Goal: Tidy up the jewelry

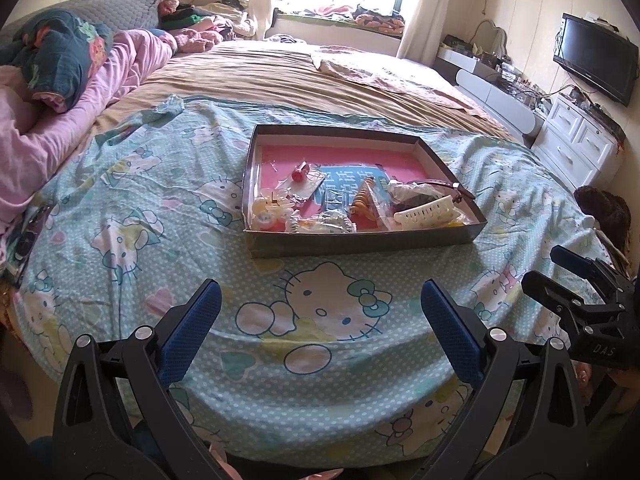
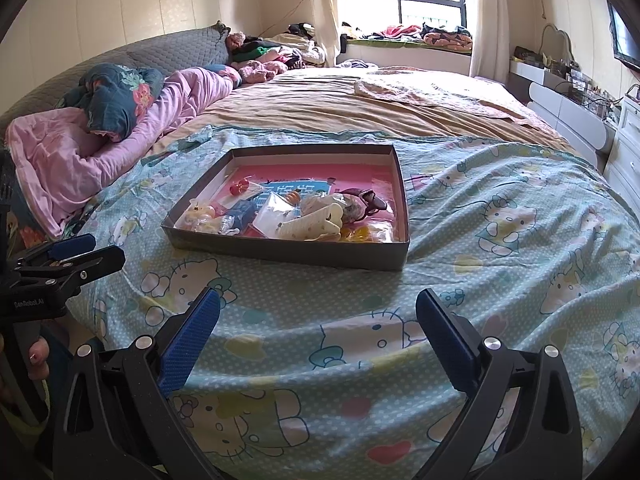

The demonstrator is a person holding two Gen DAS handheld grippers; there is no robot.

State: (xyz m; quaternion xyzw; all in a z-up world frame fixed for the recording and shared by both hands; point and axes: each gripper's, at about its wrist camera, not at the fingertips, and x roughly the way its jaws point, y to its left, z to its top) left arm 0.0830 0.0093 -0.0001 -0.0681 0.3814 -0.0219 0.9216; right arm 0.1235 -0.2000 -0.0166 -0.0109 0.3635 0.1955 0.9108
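Both the left tongs (image 1: 320,320) and right tongs (image 2: 318,320) hang spread and empty over the bed (image 1: 120,216), with the shallow box (image 1: 360,240) at twelve o'clock holding light, snaggy trinkets, the stiff white hair clip (image 1: 426,213) probably best pinched across its middle.

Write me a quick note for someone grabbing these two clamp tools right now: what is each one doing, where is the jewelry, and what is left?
Left gripper: open, empty, held over the cartoon-cat sheet, short of the box.
Right gripper: open, empty, also short of the box.
Shallow grey box sits on the bed. Inside, everything is heaped toward the near edge: cream hair comb, orange spiral piece, small red piece, yellowish clip, several clear bags.
Done: nothing visibly sorted; no item lies outside the box.
Left: separate and arrange the pile. The comb, lying on top, looks like the easiest first pick.
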